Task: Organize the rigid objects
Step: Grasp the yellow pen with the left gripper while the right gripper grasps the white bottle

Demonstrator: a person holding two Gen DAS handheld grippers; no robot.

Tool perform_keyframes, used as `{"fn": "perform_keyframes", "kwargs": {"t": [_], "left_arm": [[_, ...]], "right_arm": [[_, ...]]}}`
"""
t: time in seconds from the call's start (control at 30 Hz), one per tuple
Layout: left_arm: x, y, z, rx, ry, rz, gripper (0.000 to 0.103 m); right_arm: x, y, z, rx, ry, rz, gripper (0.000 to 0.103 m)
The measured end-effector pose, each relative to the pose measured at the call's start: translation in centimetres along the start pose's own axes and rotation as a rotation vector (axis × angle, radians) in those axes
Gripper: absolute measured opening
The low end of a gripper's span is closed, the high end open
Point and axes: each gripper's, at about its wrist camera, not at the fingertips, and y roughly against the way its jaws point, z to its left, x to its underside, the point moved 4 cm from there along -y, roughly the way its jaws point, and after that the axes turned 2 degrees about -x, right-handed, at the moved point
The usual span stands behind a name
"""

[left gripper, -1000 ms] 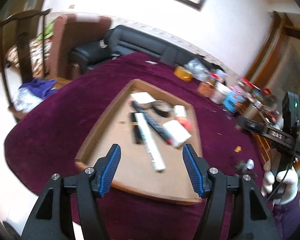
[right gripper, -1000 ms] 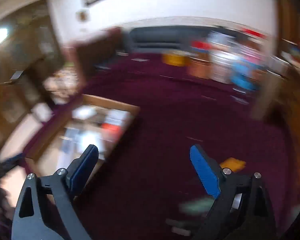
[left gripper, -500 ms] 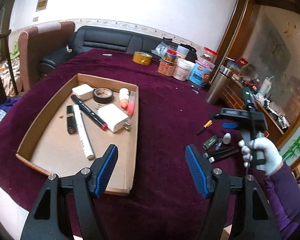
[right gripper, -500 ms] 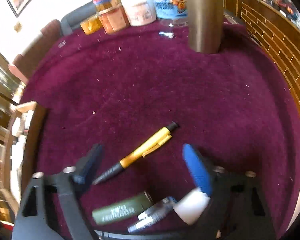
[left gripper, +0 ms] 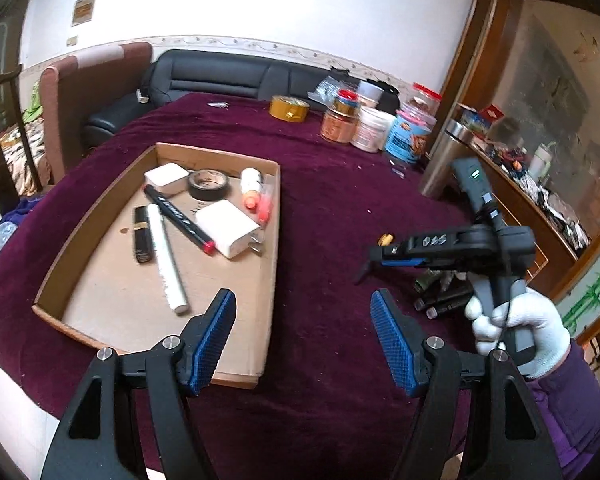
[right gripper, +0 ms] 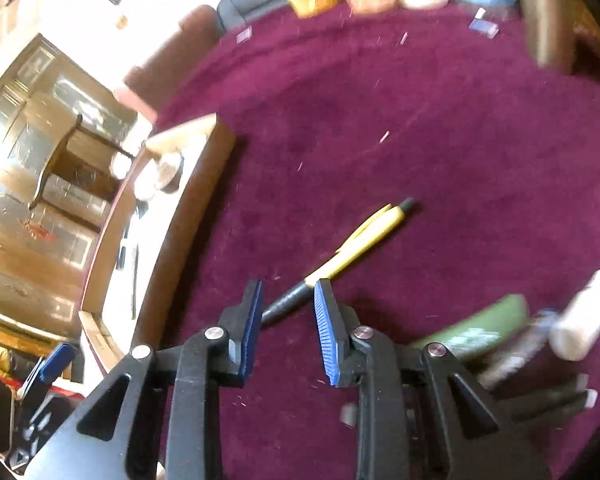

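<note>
- Yellow-and-black plastic ballpoint pen (right gripper: 356,252) lies on the maroon velvet tablecloth (right gripper: 460,140), its dark tip end running in between the blue pads of the right gripper (right gripper: 288,312); its yellow end points away up to the right.
- The right gripper's jaws are narrowed around the pen tip with a gap on each side; whether either pad touches it cannot be told.
- Right of that gripper, a green cylindrical tube (right gripper: 476,328), a white capped item (right gripper: 584,312) and dark markers (right gripper: 548,400) lie blurred, partly cut by its frame.
- The left gripper (left gripper: 304,328) hangs wide apart and holds nothing, over the near right corner of the shallow brown cardboard tray (left gripper: 272,280).
- Ahead of it, the tray holds a white power adapter (left gripper: 228,230), a black tape roll (left gripper: 209,185), a long white stick (left gripper: 167,264) and a black marker (left gripper: 178,220).
- In the left view, the right gripper's body hides most of the pen.
</note>
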Motion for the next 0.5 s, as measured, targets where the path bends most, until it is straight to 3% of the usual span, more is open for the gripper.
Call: {"fn": "perform_keyframes", "kwargs": {"t": [0.07, 0.13, 0.17, 0.3, 0.5], "left_arm": [[0.1, -0.7, -1.0, 0.009, -0.028, 0.021, 0.064], [0.0, -1.8, -2.4, 0.011, -0.07, 0.036, 0.064], [-0.1, -2.6, -3.4, 0.009, -0.107, 0.041, 0.064], [-0.8, -6.6, -7.4, -0.012, -0.246, 0.064, 0.064], [-2.5, -15.7, -11.5, -0.1, -0.432, 0.15, 0.064]], "right_arm": [[0.0, 2.8, -1.1, 0.043, 0.018, -0.086, 0.029], [-0.1, 5.4, -3.1, 0.08, 0.004, -0.17, 0.045], [-0.1, 6.6, -4.2, 0.094, -0.011, -0.212, 0.047], [-0.1, 9.5, -9.0, 0.141, -0.098, -0.304, 0.047], [1.6, 11.2, -13.5, 0.118, -0.207, -0.32, 0.047]]}}
